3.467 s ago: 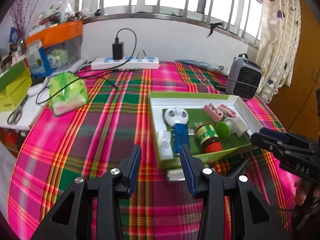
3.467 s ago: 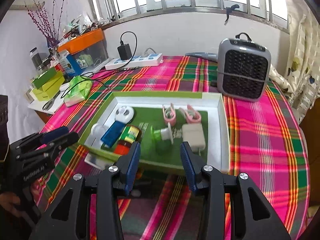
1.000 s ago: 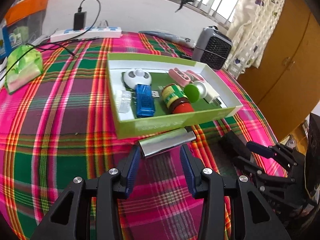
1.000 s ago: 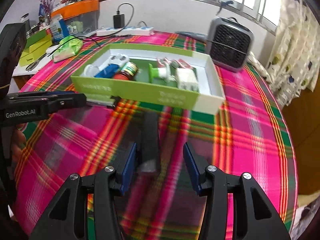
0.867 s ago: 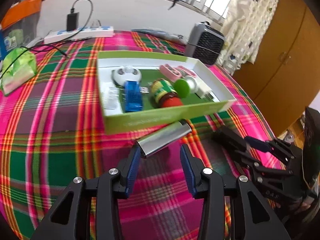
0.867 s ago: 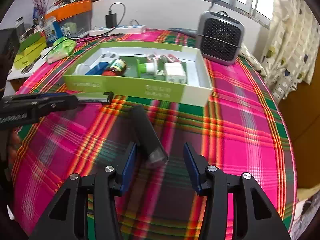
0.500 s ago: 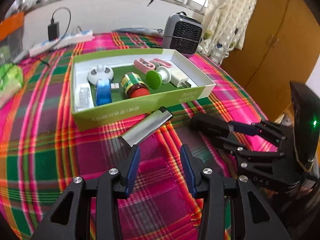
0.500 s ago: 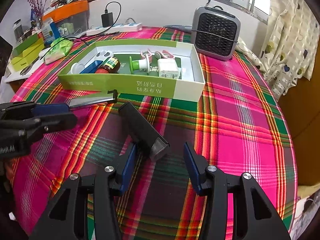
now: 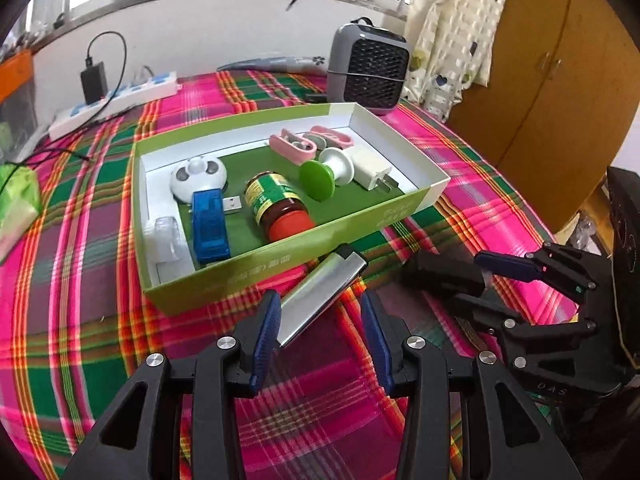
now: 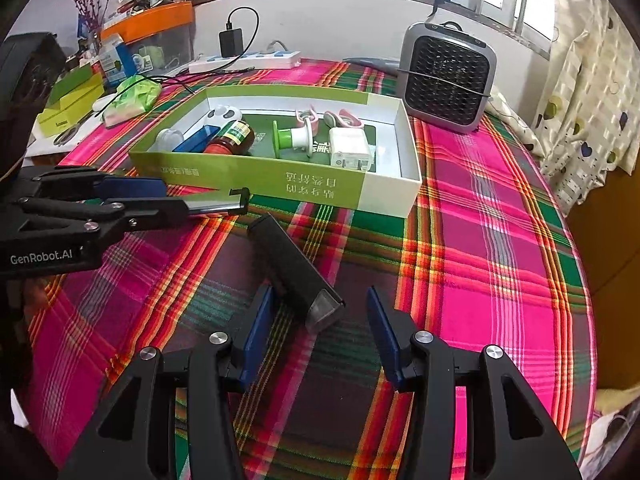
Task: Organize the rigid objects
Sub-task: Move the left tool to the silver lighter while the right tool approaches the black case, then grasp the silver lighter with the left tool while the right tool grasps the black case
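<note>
A silver lighter (image 9: 324,292) with a black cap lies on the plaid cloth against the front wall of the green box (image 9: 280,258). Its near end sits between the fingers of my left gripper (image 9: 320,328), which is open with a gap on the right side. A black oblong block (image 10: 294,266) lies slantwise on the cloth, its near end between the fingers of my open right gripper (image 10: 320,328), touching neither pad. The box (image 10: 260,176) holds a red-lidded jar (image 9: 276,208), a blue USB stick, a white charger and pink clips. Each view shows the other gripper: the right gripper (image 9: 472,280), the left gripper (image 10: 172,198).
A grey heater (image 10: 444,80) stands behind the box's right end. A white power strip (image 10: 248,60) with a plugged charger lies at the back by the wall. A green packet (image 10: 136,96) and cluttered boxes sit far left. A wooden wardrobe (image 9: 560,80) rises past the table's right edge.
The left gripper has rolled and shifted along the box front, so the lighter now lies slantwise with its end between the fingers. The right gripper stays over the black block.
</note>
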`<action>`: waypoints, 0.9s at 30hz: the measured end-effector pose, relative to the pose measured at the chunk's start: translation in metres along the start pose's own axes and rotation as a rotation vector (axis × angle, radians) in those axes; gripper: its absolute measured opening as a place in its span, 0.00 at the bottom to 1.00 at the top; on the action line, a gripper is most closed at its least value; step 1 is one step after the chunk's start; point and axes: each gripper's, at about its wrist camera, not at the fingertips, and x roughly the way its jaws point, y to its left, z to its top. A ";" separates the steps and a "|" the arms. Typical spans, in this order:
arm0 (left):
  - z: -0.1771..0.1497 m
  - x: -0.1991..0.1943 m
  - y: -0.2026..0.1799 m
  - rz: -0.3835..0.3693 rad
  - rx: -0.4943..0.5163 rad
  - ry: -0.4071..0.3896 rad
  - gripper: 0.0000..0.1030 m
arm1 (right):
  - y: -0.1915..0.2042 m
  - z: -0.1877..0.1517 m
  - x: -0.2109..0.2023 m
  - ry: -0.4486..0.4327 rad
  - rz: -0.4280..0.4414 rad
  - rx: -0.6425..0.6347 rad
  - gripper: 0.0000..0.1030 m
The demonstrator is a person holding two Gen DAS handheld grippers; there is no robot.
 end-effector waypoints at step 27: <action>-0.001 0.017 -0.027 0.045 0.093 0.071 0.39 | -0.003 0.004 0.006 0.013 0.049 -0.062 0.47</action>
